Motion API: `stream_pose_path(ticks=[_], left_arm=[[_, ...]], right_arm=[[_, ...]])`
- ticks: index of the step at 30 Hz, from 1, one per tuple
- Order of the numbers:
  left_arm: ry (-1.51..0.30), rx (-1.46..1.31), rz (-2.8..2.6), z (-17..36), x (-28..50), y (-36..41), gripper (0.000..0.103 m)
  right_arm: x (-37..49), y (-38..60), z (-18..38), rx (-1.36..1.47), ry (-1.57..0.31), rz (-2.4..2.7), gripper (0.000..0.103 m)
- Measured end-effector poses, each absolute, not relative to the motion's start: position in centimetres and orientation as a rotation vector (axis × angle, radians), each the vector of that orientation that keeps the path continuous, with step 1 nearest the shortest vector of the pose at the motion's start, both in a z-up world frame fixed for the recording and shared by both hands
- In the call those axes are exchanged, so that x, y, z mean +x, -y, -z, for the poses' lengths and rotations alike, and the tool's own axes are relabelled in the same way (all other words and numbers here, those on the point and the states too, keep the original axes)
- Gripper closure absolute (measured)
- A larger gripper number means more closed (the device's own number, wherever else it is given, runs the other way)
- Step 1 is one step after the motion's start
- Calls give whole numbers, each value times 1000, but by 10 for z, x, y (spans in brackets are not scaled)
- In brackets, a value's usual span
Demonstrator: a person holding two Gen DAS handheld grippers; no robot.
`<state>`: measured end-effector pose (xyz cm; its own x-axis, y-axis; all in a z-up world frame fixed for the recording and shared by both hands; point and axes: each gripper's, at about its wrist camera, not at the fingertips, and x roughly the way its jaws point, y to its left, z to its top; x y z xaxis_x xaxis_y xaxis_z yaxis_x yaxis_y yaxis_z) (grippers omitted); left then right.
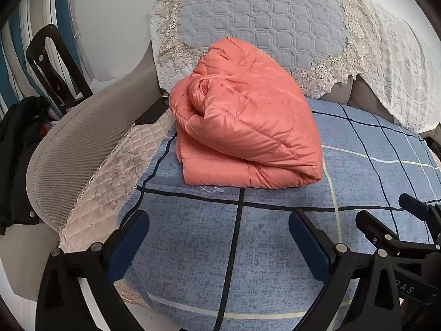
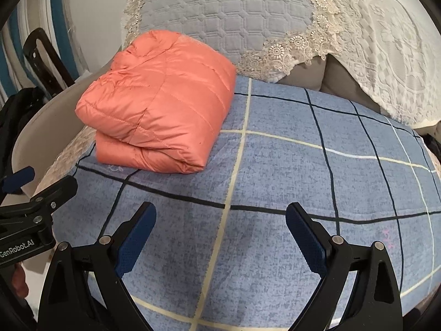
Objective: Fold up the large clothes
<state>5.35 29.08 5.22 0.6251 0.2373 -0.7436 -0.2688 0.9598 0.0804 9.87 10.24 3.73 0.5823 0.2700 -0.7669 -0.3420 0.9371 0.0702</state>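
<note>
One jacket (image 1: 245, 121) is seen, a puffy orange one, folded into a thick bundle and laid on the blue checked sheet (image 1: 275, 234) toward the far left of the seat, close to the quilted cushion (image 1: 248, 8) behind it. The bundle is judged likely to spring open, since the padded layers are bulging and the upper fold is rounded rather than flat; it could also be tipped toward the grey armrest (image 1: 80, 143) beside it if it is nudged from the right. Two grippers are counted: the left gripper (image 1: 217, 237) and the right gripper (image 2: 220, 229), both held low over the bare sheet, well apart from the jacket, each with its jaws spread wide and nothing between them. Two cushions are counted at the back, the second being the white lace-covered one (image 2: 386, 55). One dark garment (image 1: 19, 149) is seen hanging beyond the armrest.
</note>
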Motion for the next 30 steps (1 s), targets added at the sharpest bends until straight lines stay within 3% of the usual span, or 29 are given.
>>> stream_pose_path(ticks=[30], left_arm=[[-827,1,-331,-50,51,-290,1]], right_arm=[[97,-105,-35,-91,-884,-359,7]])
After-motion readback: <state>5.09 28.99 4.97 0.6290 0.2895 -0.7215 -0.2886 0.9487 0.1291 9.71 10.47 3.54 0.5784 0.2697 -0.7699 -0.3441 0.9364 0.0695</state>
